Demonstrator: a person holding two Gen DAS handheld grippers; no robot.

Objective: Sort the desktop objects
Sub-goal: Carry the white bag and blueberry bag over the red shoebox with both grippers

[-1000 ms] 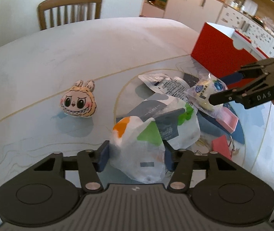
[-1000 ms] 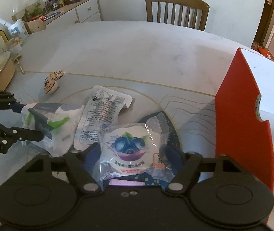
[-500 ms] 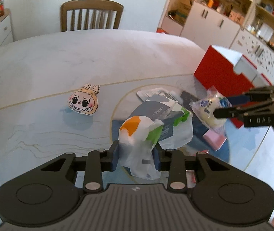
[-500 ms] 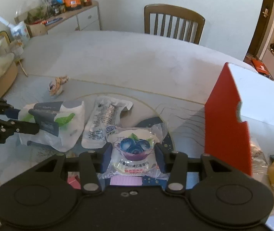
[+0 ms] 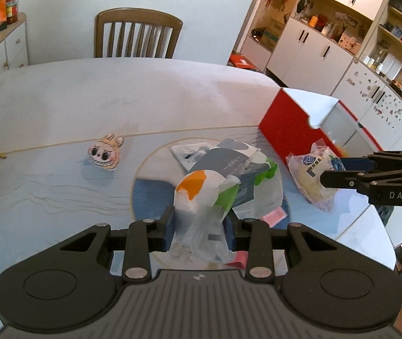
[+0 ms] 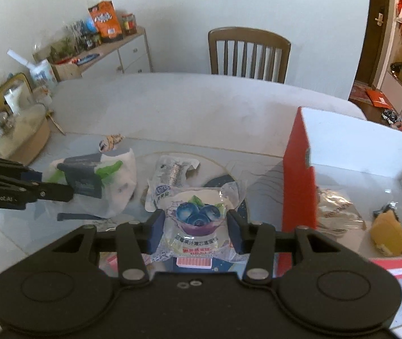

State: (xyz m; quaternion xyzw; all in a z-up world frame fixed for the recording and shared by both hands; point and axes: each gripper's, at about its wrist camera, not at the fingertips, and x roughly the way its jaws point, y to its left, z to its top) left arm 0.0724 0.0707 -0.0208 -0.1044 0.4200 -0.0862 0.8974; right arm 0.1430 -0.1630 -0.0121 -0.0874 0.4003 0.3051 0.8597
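Observation:
My left gripper (image 5: 199, 230) is shut on a white snack bag with orange, green and grey print (image 5: 209, 197) and holds it above the table; it also shows in the right wrist view (image 6: 99, 183). My right gripper (image 6: 195, 230) is shut on a clear blueberry cake packet (image 6: 198, 220), lifted just left of the red box (image 6: 300, 186). That packet shows in the left wrist view (image 5: 314, 178) beside the red box (image 5: 288, 130). Inside the box lie a foil packet (image 6: 336, 209) and a yellow item (image 6: 387, 234).
A white flat sachet (image 6: 172, 172) and pink packets (image 5: 274, 214) lie on the table's round inlay. A cartoon plush face (image 5: 106, 152) lies to the left. A wooden chair (image 5: 136, 34) stands behind the table. A wooden tray with jars (image 6: 17, 135) sits far left.
Both grippers have risen with their packets. The right gripper has carried the blueberry packet toward the red box, whose open inside has come into view.

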